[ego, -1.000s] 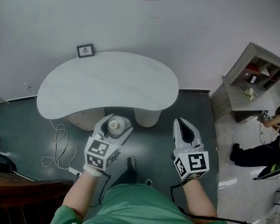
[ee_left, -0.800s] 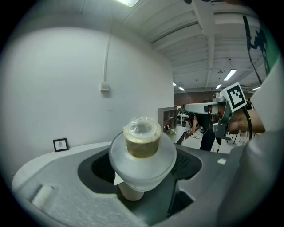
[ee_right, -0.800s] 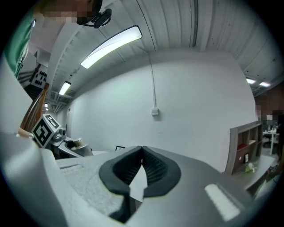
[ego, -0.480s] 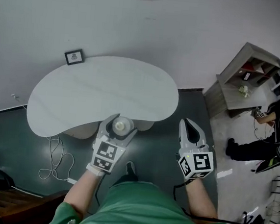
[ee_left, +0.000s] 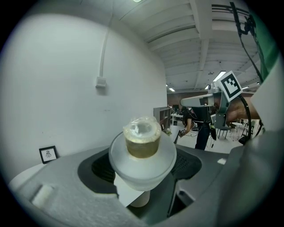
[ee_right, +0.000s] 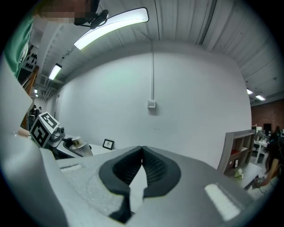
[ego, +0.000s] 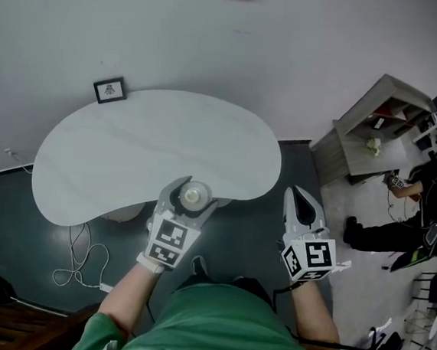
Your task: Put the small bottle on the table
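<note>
A small white bottle with a pale wrapped cap stands upright between the jaws of my left gripper, which is shut on it at the near edge of the white kidney-shaped table. In the left gripper view the small bottle fills the centre, its cap pointing up. My right gripper hangs to the right of the table over the dark floor, its jaws shut with nothing in them. In the right gripper view the right gripper has its pads touching, and the left gripper with the bottle shows at far left.
A small framed picture stands at the table's far left edge against the white wall. A white cable lies on the dark floor at left. A grey shelf unit stands at right, with a person beside it.
The table has come closer under my left gripper with the bottle; the bottle now sits over the table's near edge. The right gripper keeps its place beside it.
</note>
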Demonstrator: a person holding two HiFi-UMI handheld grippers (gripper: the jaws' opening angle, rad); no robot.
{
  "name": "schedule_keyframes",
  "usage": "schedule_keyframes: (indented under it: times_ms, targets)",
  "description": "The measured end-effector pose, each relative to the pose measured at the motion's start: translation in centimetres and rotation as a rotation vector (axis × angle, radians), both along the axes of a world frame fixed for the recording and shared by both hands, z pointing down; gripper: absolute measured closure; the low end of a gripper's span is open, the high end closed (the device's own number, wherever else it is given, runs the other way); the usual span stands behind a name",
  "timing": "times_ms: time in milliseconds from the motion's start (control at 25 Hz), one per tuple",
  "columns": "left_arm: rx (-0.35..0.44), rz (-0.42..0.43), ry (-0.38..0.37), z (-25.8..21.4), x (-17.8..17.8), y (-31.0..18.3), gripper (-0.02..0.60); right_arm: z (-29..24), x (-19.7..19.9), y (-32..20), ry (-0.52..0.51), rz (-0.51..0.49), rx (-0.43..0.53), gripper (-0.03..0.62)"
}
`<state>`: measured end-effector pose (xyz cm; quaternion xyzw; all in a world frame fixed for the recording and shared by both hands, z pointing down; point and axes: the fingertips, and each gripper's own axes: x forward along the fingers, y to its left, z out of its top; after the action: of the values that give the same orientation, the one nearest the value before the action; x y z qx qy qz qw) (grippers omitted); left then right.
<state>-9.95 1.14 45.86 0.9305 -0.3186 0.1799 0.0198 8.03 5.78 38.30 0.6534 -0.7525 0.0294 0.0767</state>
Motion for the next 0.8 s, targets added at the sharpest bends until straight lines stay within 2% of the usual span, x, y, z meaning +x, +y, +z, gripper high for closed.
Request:
schedule_keyframes:
  times_ms: [400, 800]
  targets:
    - [-0.041, -0.008, -0.022, 2.3, 1.4, -2.2, 0.235, 2.0, -0.2, -4.5, -0.034, -0.056, -0.026, 0.592]
    - [-0.039, -0.116, -0.056, 2.4, 3.1, -6.9, 0.235, 3.5, 0.0, -11.9, -0.094, -0.214, -0.024, 0.592]
